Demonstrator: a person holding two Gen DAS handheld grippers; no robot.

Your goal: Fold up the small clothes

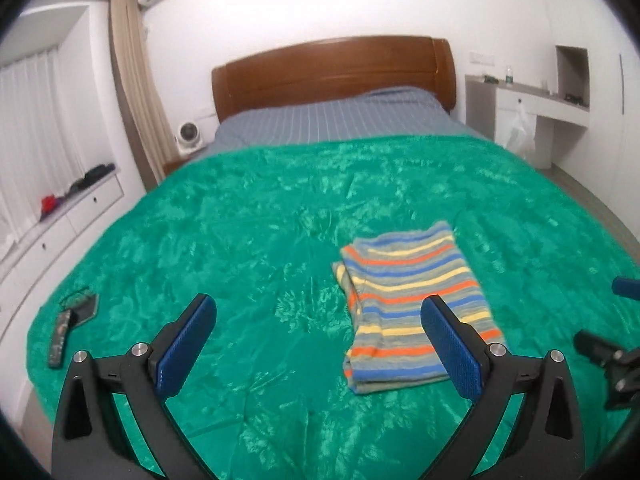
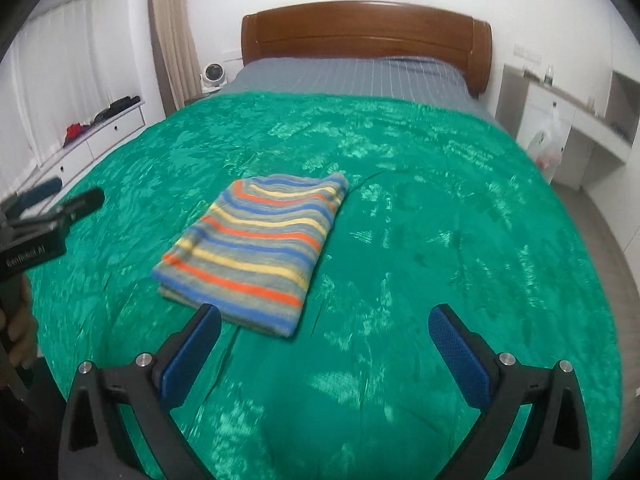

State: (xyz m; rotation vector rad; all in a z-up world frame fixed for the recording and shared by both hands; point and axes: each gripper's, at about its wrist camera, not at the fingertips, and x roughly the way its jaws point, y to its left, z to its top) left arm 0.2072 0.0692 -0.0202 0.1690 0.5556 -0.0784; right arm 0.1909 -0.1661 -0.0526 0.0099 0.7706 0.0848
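A small striped garment (image 1: 412, 304) in grey, blue, orange and yellow lies folded into a compact rectangle on the green blanket (image 1: 240, 220); the right wrist view shows the same garment (image 2: 260, 248) flat on the blanket (image 2: 440, 220). My left gripper (image 1: 318, 312) stands open above the blanket, its right finger in front of the garment's near edge, nothing between the blue pads. My right gripper (image 2: 324, 324) is open too, held above the blanket just near of the garment, with nothing between its pads. Each view catches the other gripper at its edge.
A remote control (image 1: 60, 338) and a dark flat item (image 1: 82, 306) lie at the blanket's left edge. Beyond are the wooden headboard (image 1: 332, 72), a small fan (image 1: 188, 136), a white drawer bench (image 1: 60, 224) at left and a white desk (image 1: 536, 108) at right.
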